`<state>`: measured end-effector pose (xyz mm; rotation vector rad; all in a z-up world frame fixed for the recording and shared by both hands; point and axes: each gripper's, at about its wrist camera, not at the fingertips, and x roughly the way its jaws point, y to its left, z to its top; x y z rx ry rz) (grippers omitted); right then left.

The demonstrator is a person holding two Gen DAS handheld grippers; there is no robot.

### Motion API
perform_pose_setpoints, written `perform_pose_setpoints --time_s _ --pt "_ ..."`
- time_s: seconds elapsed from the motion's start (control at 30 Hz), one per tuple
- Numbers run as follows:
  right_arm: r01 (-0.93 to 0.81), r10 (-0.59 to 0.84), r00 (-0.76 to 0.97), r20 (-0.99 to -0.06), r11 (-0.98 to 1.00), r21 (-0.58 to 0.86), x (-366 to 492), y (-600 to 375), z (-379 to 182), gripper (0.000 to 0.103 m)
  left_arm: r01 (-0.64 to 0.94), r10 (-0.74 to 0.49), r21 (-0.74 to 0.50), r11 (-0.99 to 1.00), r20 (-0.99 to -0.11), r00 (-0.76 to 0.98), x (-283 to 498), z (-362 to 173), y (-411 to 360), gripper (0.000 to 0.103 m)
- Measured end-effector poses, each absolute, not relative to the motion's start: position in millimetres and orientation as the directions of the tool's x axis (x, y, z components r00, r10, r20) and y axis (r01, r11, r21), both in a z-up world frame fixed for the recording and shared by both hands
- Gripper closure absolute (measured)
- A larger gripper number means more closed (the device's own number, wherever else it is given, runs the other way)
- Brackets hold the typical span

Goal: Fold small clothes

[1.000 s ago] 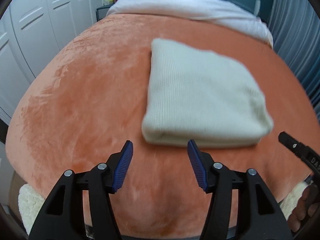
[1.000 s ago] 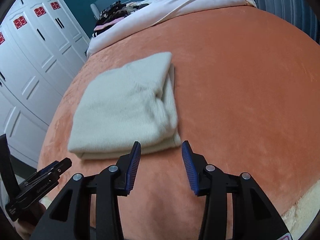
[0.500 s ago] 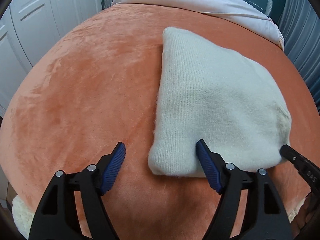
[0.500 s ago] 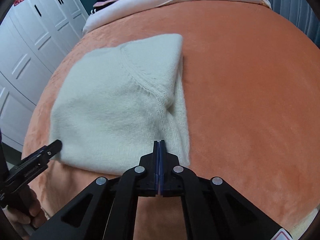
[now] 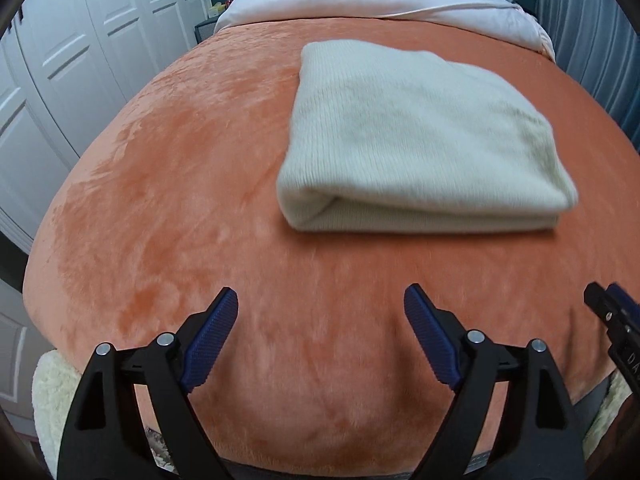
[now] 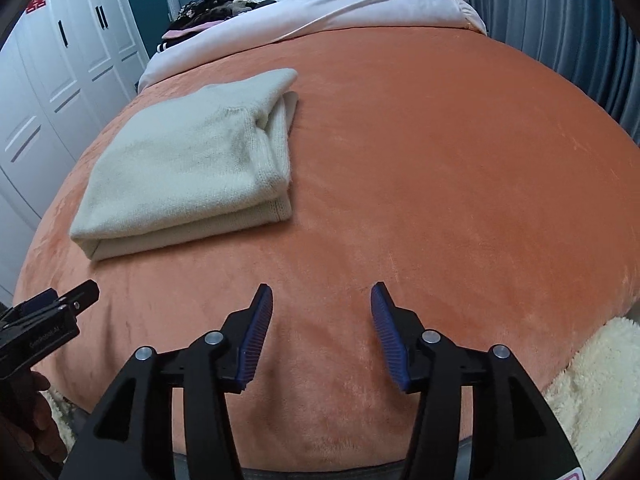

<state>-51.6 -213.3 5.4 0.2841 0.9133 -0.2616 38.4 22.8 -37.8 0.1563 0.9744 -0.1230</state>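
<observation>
Light: soft, even, dim indoor.
Shadows: faint under the folded cream sweater [image 5: 416,140].
Blur: slight on sweater's near edge.
Distortion: strong fisheye bending around it, dark corners.

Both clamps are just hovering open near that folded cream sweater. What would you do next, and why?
Probably lift both away and fetch the next garment. The cream sweater already lies as a neat folded stack on the orange blanket, and the left gripper and right gripper are open, short of it, touching nothing.
</observation>
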Motion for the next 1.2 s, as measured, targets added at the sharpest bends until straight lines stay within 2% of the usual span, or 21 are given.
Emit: perform_pose_setpoints --time_s 0.2,0.3,0.57,0.73,1.1,1.13,1.2 --pt "0.334 -0.125 0.58 -0.805 0.938 0.095 -60.1 -207.9 -13.9 0.04 0.18 -0.027 0.087 0.98 -0.834 0.55 23.3 -54.4 25.4 0.02" --pt "0.339 -0.136 0.597 -0.79 0.936 0.094 -61.1 -204.8 -15.9 0.034 0.164 -0.021 0.089 0.982 -0.821 0.571 17.2 -57.8 28.0 0.012" --pt "0.326 -0.165 0.635 -0.754 0.943 0.068 -66.7 -180.6 -26.4 0.02 0.152 -0.038 0.069 0.986 -0.793 0.608 9.6 -67.4 35.8 0.005" --pt "0.31 -0.188 0.634 -0.75 0.95 0.025 -64.2 -170.1 -33.4 0.011 0.151 -0.041 0.073 0.986 -0.771 0.635 7.5 -70.9 35.7 0.005" --pt "0.309 -0.175 0.632 -0.755 0.95 0.038 -65.8 -167.4 -38.3 0.009 0.129 -0.043 0.06 0.99 -0.737 0.675 3.5 -75.0 33.0 0.005" --pt "0.31 -0.178 0.63 -0.756 0.95 0.035 -66.2 -166.3 -39.3 0.005 0.129 -0.041 0.063 0.99 -0.736 0.676 3.3 -74.9 32.4 0.005" --pt "0.309 -0.174 0.624 -0.761 0.95 0.036 -65.3 -165.5 -40.8 0.005 0.128 -0.039 0.066 0.99 -0.736 0.676 4.7 -74.4 32.6 0.005"
